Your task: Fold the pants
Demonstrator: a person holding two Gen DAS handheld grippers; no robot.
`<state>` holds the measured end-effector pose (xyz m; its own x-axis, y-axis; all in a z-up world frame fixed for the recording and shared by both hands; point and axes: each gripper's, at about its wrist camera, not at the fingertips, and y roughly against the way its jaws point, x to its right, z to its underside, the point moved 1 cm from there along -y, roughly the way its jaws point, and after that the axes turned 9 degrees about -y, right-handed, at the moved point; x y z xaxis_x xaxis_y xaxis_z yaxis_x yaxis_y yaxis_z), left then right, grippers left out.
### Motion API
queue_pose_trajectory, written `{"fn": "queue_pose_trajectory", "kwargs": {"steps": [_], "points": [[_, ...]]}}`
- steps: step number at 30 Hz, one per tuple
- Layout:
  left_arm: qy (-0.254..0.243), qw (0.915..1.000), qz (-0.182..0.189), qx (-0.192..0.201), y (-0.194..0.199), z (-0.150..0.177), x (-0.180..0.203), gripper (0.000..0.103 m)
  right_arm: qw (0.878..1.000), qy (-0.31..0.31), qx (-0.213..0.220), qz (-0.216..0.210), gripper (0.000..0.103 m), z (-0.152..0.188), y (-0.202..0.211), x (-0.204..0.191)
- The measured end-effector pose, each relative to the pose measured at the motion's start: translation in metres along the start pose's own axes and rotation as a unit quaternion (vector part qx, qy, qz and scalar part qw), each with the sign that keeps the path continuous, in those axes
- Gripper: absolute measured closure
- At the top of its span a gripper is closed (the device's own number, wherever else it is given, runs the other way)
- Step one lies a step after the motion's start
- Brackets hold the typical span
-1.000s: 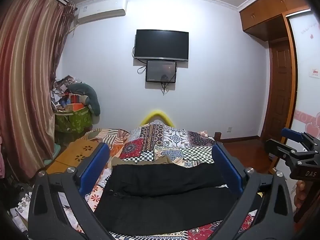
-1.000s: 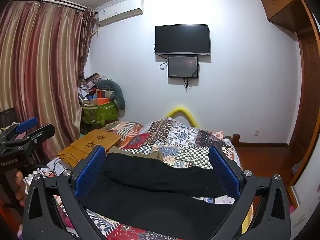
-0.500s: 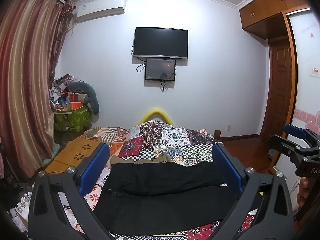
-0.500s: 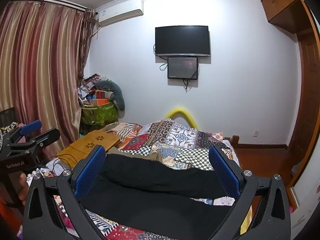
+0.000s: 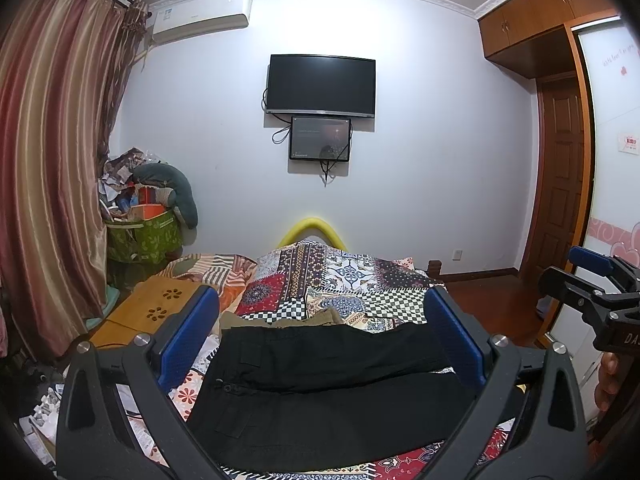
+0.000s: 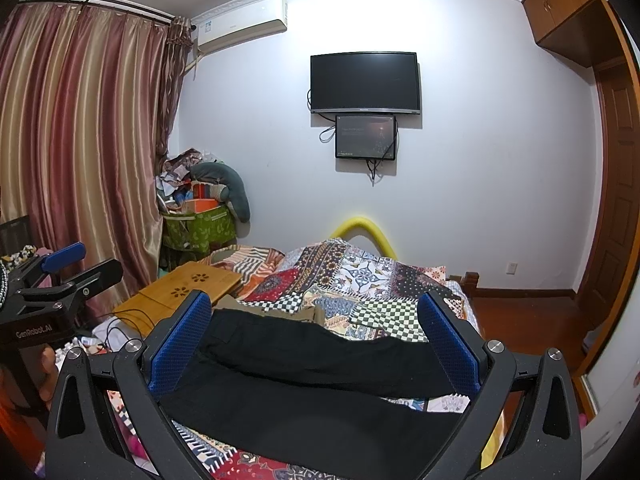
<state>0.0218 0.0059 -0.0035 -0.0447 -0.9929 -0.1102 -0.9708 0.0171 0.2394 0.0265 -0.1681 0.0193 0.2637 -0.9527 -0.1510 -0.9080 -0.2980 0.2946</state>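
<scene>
Right wrist, left claw (image 6: pixel 76 264) (labelled "GenRobot.AI")

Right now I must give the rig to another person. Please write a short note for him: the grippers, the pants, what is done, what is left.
Left hand-held gripper: open, holding nothing, above the near side of the bed.
Right hand-held gripper: open, holding nothing, beside the left one.
Black pants: lying across the patchwork bedspread, waist toward the left, both legs stretched to the right, slightly apart.
Done: pants laid out flat; no fold visible.
Left: all folding. Probably first bring one leg over the other, then fold along the length.
</scene>
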Motion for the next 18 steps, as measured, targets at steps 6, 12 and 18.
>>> {"fn": "queue_pose_trajectory", "kwargs": {"steps": [6,12,18], "points": [[-0.001,1.0,0.0,0.001,-0.0014,0.0013,0.0009,0.0,1.0,0.001,0.002,-0.001,0.0,0.0001,-0.0012,-0.0007],[-0.002,1.0,0.0,0.004,-0.0013,0.0033,0.0003,0.0,1.0,0.002,0.005,-0.003,0.0,-0.0009,0.0004,-0.0005],[-0.002,1.0,0.0,0.005,-0.0008,0.0018,0.0022,0.0,1.0,0.002,0.005,-0.002,0.0,-0.0022,0.0003,-0.001]]}}
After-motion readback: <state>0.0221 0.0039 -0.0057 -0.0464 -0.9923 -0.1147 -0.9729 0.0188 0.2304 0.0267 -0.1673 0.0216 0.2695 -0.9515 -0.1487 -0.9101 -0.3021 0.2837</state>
